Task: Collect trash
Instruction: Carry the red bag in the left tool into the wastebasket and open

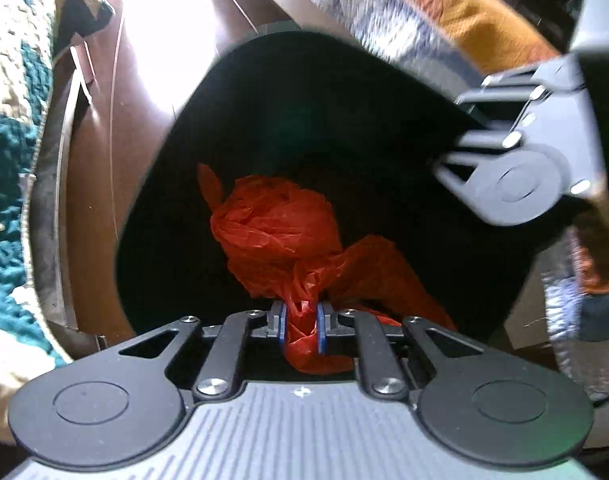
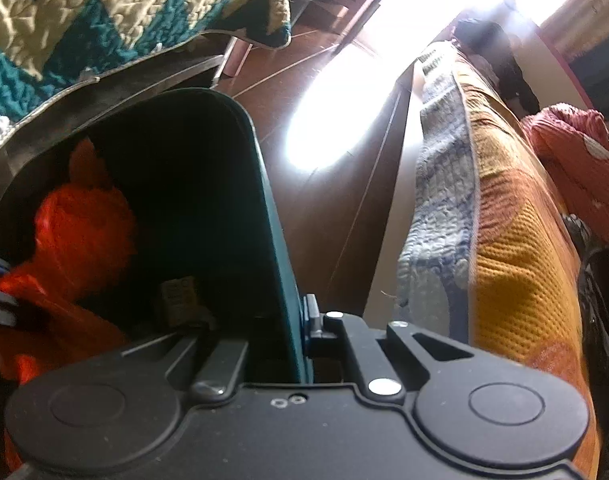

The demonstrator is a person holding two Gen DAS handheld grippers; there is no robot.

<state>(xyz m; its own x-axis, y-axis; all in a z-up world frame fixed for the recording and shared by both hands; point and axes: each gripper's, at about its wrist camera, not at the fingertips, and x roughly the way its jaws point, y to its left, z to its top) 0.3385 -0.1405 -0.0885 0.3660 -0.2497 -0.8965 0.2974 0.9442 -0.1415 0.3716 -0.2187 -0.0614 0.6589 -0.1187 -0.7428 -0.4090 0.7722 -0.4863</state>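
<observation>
The left gripper [image 1: 300,330] is clamped on the twisted neck of the red plastic bag [image 1: 280,236], keeping the knotted bundle suspended inside the dark bin [image 1: 192,184]. The right gripper [image 2: 300,334] pinches the bin wall [image 2: 272,216] between its fingers, judged to steady the bin for the bag. Quilted bedding [image 2: 104,12] and brown tiled floor [image 2: 336,208] surround the bin.

Both the left gripper [image 1: 300,326] and the right gripper [image 2: 300,320] are matte black with round pivot discs, silver screws, slotted link bars, blue-edged fingertips [image 1: 281,326] and a ribbed grey body.
</observation>
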